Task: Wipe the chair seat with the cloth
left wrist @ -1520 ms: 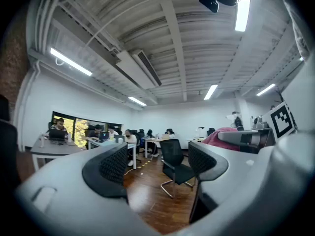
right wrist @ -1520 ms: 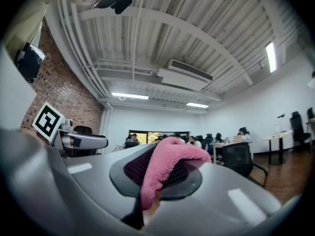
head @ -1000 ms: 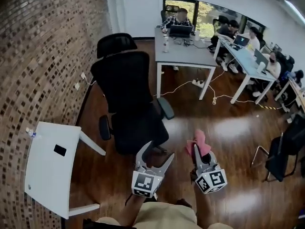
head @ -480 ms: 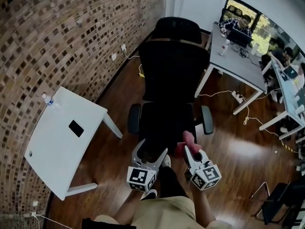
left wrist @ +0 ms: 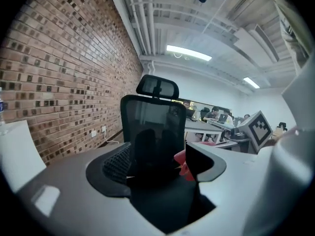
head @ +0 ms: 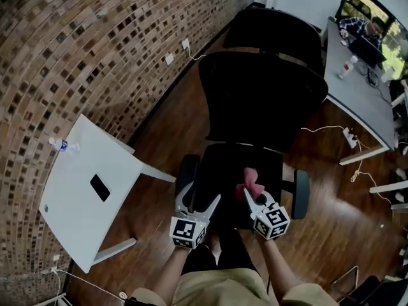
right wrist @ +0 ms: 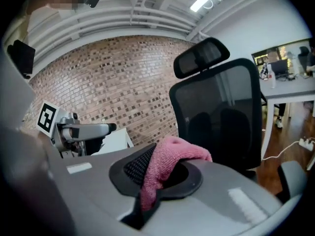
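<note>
A black office chair faces me; its seat (head: 237, 171) lies just ahead of both grippers and its mesh backrest (head: 261, 94) rises behind. My right gripper (head: 254, 195) is shut on a pink cloth (head: 249, 182), which hangs over the seat's front part. In the right gripper view the cloth (right wrist: 170, 161) bulges out between the jaws of the right gripper (right wrist: 162, 173). My left gripper (head: 199, 199) is open over the seat's front left; its jaws have just been closing a little, with nothing between them. The left gripper view shows the backrest (left wrist: 152, 127) and the cloth (left wrist: 181, 162) past its right jaw.
A white side table (head: 83, 190) with a black phone (head: 99, 187) and a small bottle (head: 60, 145) stands to the left, by the brick wall (head: 95, 43). The chair's armrests (head: 300, 194) flank the seat. At the back right are a grey desk (head: 357, 75) and floor cables (head: 349, 137).
Both grippers have come forward and down from short of the chair to the seat's front edge. The chair now fills the middle of the view. The cloth stays in the right gripper.
</note>
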Demonstrator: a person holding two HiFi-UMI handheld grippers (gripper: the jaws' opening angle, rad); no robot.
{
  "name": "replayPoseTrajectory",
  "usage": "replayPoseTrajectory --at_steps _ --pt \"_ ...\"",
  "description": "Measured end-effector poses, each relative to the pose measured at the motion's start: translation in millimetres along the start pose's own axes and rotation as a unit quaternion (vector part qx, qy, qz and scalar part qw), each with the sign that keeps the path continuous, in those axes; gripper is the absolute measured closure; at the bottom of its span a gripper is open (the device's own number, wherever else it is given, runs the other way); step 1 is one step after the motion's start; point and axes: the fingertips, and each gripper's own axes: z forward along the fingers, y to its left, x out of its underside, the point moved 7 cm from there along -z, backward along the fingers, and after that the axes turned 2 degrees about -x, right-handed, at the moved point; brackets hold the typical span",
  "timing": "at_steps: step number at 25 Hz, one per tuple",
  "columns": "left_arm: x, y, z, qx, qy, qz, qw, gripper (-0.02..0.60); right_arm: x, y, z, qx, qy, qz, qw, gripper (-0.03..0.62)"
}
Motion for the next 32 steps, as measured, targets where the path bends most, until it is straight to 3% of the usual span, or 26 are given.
replayPoseTrajectory --at_steps 4,10,15,18,21,23,25,27,28,29,30,32 --pt "25.4 44.2 49.4 0.003 0.025 -0.008 0.9997 0.267 37.0 -46.7 91.5 -0.037 0.05 -0.016 0.998 0.574" --pt "72.3 93.5 111.0 0.027 0.014 -0.019 0.9994 0.278 115.8 -105.2 240.1 -0.07 0.079 0.021 0.994 0.574" --pt "98.3 115.6 135.6 0.028 0.037 -0.025 0.9986 0.282 177.1 -113.2 349.6 -0.085 0.104 0.061 0.989 0.575" --pt "118.0 110.9 145.2 0.03 0.055 -0.04 0.9973 0.282 210.1 -142.6 356.6 -0.015 0.14 0.069 0.988 0.576" --pt "121.3 105.5 161.3 0.039 0.061 -0.039 0.9966 0.282 214.8 -210.0 309.5 0.111 0.185 0.04 0.976 0.577" --pt "119.8 94.5 168.1 0.054 0.065 -0.039 0.9957 0.282 219.5 -274.9 239.2 0.229 0.228 0.047 0.945 0.577" --pt "117.2 78.6 174.4 0.072 0.061 -0.04 0.9947 0.282 212.2 -339.0 157.8 0.348 0.264 0.032 0.899 0.577" --pt "115.0 66.8 178.2 0.083 0.054 -0.046 0.9941 0.282 197.8 -381.5 101.3 0.421 0.295 0.01 0.857 0.577" --pt "114.8 63.3 178.8 0.084 0.052 -0.049 0.994 0.282 194.3 -391.8 87.6 0.436 0.307 0.01 0.846 0.577" --pt "115.1 61.1 178.7 0.083 0.051 -0.051 0.9939 0.282 193.1 -393.8 83.9 0.435 0.312 0.018 0.844 0.577" --pt "115.4 59.8 177.9 0.081 0.053 -0.052 0.9939 0.282 193.1 -388.3 89.2 0.421 0.308 0.026 0.853 0.577" --pt "114.8 60.0 174.6 0.075 0.057 -0.052 0.9942 0.283 197.0 -356.1 122.1 0.343 0.278 0.044 0.896 0.577"
